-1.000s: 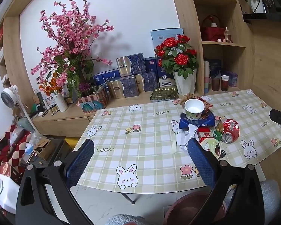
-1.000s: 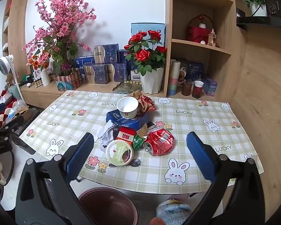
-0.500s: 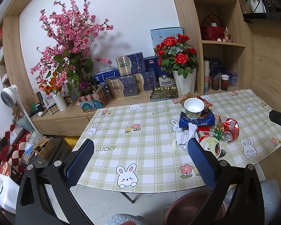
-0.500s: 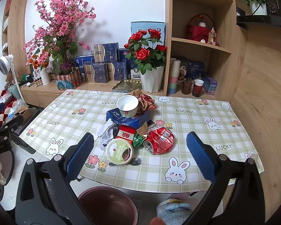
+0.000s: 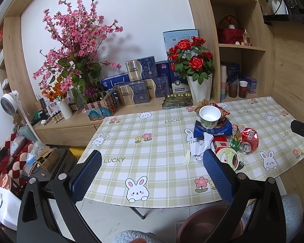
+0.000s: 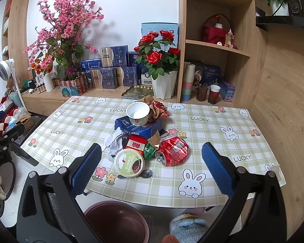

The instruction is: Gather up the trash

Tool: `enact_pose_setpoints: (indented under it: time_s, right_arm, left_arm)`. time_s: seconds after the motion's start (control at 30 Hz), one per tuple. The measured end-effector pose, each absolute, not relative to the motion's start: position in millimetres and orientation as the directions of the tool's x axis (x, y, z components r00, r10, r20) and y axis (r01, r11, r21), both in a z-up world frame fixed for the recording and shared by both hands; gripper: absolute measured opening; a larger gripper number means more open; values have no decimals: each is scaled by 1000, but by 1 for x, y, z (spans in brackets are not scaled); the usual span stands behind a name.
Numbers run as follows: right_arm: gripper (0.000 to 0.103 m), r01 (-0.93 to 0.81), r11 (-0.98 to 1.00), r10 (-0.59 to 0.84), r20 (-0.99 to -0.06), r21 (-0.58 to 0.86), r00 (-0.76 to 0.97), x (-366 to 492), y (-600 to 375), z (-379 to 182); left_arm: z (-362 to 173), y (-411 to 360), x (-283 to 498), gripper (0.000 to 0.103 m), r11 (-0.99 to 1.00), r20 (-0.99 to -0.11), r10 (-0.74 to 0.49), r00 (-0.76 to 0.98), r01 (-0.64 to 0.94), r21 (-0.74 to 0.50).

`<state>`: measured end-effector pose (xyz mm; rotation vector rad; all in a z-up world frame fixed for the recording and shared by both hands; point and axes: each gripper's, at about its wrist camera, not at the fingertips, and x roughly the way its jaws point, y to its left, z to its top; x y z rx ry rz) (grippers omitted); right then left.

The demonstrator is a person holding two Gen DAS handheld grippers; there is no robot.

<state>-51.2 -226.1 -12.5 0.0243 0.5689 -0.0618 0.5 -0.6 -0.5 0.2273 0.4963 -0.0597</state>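
- Left wrist view: the left gripper (image 5: pixel 152 174) hangs over the near edge of the bench (image 5: pixel 152 141), its jaws spread wide with nothing between them. The trash pile lies to the right: a white paper bowl (image 5: pixel 209 116) on a blue coffee box (image 5: pixel 212 130), and a crushed red can (image 5: pixel 249 140).
- Right wrist view: the right gripper (image 6: pixel 152 172) is also wide apart and empty, facing the pile. A green yogurt lid (image 6: pixel 129 163) lies nearest, beside the can (image 6: pixel 173 151). A brown bin (image 6: pixel 116 221) stands on the floor below the bench edge.

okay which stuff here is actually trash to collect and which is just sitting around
Trash job: crushed red can, yogurt lid, paper cup, blue coffee box, brown bin.

Just there: rose pot, pink blossom arrangement, gift boxes, fan.
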Motion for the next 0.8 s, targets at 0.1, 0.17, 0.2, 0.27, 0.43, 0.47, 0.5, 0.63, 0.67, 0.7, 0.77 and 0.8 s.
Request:
enact_pose_setpoints:
  time_s: [0.1,0.17,0.2,0.27,0.43,0.47,0.5,0.63,0.67,0.7,0.77,0.8]
  right_arm:
    - [98,65,998,-51,-540,6,840,-51,-226,-12]
    - [98,65,998,-52,-540,6,840,-51,-226,-12]
    - [98,65,998,-51,-540,6,840,-51,-226,-12]
    - [98,65,998,-51,-541,6,840,-51,-226,-12]
    - [98,65,998,-52,-541,6,839,-51,-226,-12]
    - [98,65,998,-52,-541,6,839,-51,-226,-12]
    - [98,64,998,-51,-541,7,839,-51,-225,-12]
    - [98,65,998,-51,-542,6,839,-51,-225,-12]
    - [98,65,998,-51,-542,6,839,-51,-225,-12]
    - [98,65,998,-52,-542,6,839,-51,-225,-12]
    - [98,66,998,-52,-542,5,839,-51,-225,-13]
    - [98,65,998,-51,-542,6,839,-51,-225,-13]
  left_arm:
    - [-7,2,-4,98,973,-481,-1,877,112,202]
    - [-6,4,-3,98,973,-481,-2,877,114,202]
    - [-6,4,-3,98,973,-481,-2,877,113,202]
    - [-6,4,-3,98,973,-482,-2,876,113,201]
    - [-9,3,0,98,973,-483,-3,875,113,199]
    - [-8,3,0,98,973,-484,-3,875,113,199]
    - [-8,3,0,98,973,-484,-3,875,113,199]
    - [-8,3,0,98,974,-485,-2,875,112,199]
    - [-8,3,0,98,974,-485,-3,875,113,199]
    - [-8,3,0,98,974,-485,-3,874,113,198]
    - [-9,3,0,98,973,-485,-3,875,113,199]
    - [-8,3,1,98,974,-485,-3,874,114,198]
